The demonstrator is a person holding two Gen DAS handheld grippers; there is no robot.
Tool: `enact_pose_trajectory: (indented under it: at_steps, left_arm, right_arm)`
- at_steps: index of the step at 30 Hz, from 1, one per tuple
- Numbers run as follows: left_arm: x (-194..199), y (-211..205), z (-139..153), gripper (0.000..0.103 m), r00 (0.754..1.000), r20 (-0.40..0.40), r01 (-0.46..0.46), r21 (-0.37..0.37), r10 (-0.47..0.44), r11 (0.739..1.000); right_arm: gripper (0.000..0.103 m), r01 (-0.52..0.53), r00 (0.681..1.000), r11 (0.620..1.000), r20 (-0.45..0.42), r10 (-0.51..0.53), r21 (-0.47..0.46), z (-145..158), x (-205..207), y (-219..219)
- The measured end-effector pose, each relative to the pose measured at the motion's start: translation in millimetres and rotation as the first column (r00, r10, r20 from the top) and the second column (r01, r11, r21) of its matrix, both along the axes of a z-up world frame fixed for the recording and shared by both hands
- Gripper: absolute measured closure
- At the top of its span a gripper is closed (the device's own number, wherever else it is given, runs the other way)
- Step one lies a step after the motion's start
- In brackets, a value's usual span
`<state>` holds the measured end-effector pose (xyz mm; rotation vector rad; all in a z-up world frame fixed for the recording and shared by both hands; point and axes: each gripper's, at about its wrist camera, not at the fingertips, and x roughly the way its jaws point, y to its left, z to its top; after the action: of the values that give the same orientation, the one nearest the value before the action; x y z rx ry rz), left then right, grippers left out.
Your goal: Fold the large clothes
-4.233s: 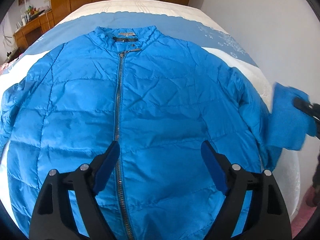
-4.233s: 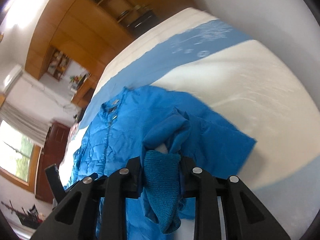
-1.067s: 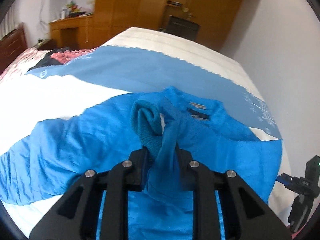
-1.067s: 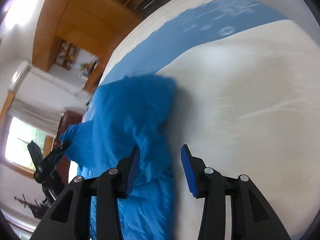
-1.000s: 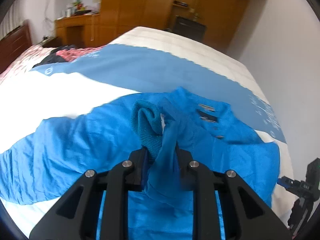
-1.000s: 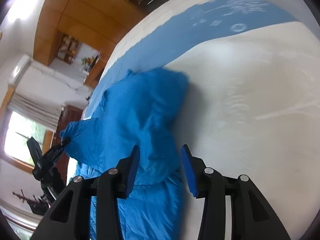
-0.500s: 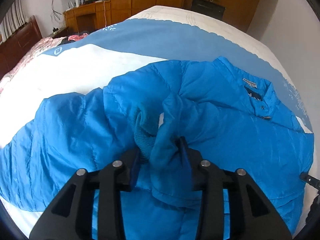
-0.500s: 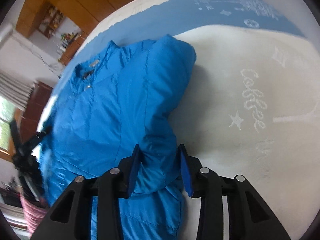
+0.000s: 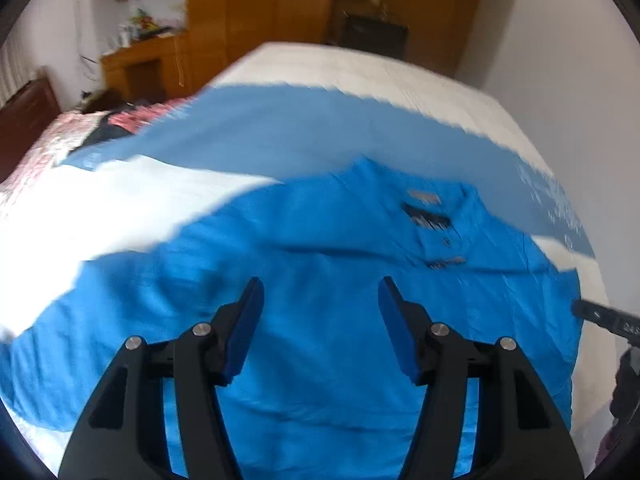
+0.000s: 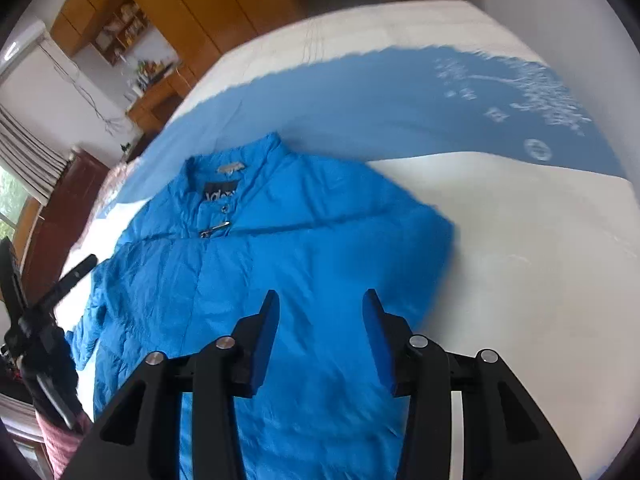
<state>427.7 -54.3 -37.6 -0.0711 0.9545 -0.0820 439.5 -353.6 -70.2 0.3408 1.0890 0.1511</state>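
A bright blue padded jacket (image 9: 328,280) lies flat on the bed, collar and label (image 9: 428,216) towards the far end, both sleeves folded in over its front. My left gripper (image 9: 320,312) hangs above the jacket's middle, open and empty. My right gripper (image 10: 318,320) hangs above the jacket (image 10: 280,264) near its right folded edge, open and empty. The left gripper shows at the left edge of the right wrist view (image 10: 60,280). The right gripper's tip shows at the right edge of the left wrist view (image 9: 608,320).
The bed cover (image 9: 120,200) is white with a blue band (image 10: 400,100) across it. Wooden wardrobes (image 9: 280,12) and a desk (image 9: 140,64) stand beyond the bed's far end. A white wall (image 9: 560,40) runs along the right. A pink patterned cloth (image 9: 40,152) lies at the left.
My left gripper has let go of the sleeve it held, opened and lifted back. The sleeve now lies across the jacket. My right gripper has drawn back and opened wider.
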Motion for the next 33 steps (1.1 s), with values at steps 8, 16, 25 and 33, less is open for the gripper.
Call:
enact_pose_trajectory:
  at_steps: [8, 16, 25, 33]
  left_arm:
    - [40.3, -12.4, -68.7, 0.044, 0.990, -0.144, 0.002, 0.003, -0.002, 1.000]
    - [34.4, -11.4, -56.8, 0.046, 0.988, -0.155, -0.019, 0.006, 0.020, 1.000]
    - [-21.0, -27.4, -41.5, 0.043, 0.987, -0.132, 0.090, 0.002, -0.089, 0.996]
    - [-15.5, -20.3, -76.6, 0.041, 0.981, -0.166, 0.102, -0.023, -0.104, 0.995]
  right_arm:
    - [0.062, 0.015, 0.997, 1.000, -0.069, -0.015, 0.005, -37.6, 33.7, 4.1]
    - [0.061, 0.000, 0.998, 1.000, -0.062, 0.001, 0.025, -29.5, 23.7, 2.1]
    - [0.060, -0.123, 0.989, 0.990, -0.069, 0.128, 0.072, -15.1, -40.0, 22.8]
    - [0.063, -0.080, 0.992, 0.989, -0.091, 0.092, 0.123, -51.1, -42.5, 15.8]
